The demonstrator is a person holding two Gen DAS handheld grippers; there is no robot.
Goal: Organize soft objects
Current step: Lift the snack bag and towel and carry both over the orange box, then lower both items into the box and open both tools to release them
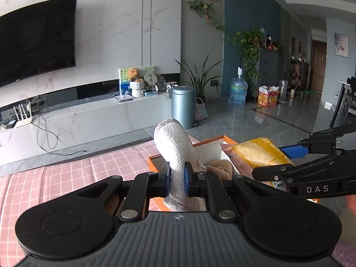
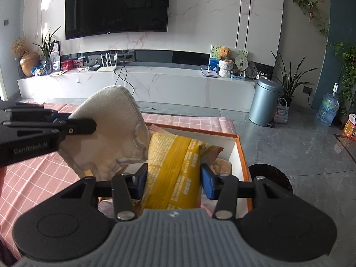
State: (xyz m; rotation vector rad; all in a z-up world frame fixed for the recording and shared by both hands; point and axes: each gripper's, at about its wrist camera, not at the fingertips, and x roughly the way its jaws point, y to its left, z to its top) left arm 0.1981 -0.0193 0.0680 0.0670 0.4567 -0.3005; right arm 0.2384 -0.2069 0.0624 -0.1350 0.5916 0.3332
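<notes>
Nearest the left wrist camera, the left hand-held gripper (image 1: pixel 177 181) was clenched on a white textured soft item (image 1: pixel 175 151), its blue pads (image 1: pixel 188 181) pressing a narrow waist of the fabric. That item stood up and away from the fingers, above the near left corner of an orange-rimmed box (image 1: pixel 224 137).

In the right wrist view, the right hand-held gripper (image 2: pixel 174 182) stood about half open and grasped a yellow printed packet (image 2: pixel 175 166), one blue pad (image 2: pixel 209 183) against each side of it. The packet lay lengthwise over the box interior, its far end pointing at the back wall of the box (image 2: pixel 240 153).

A tan plush item (image 2: pixel 222 165) lay inside the box, just beside the packet on its right. The white soft item (image 2: pixel 111 133) hung at the packet's left, touching or nearly touching it; which could not be told.

The box sat on a table covered by a pink checked cloth (image 1: pixel 66 178). The cloth's far edge ended just beyond the box. On the right, the box wall stood near the table edge, with grey floor (image 2: pixel 300 144) beyond it.

Open floor extended from the table to a white media console (image 2: pixel 155 84). A blue-grey bin (image 2: pixel 263 102) stood at the console's right end, well apart from the table.
</notes>
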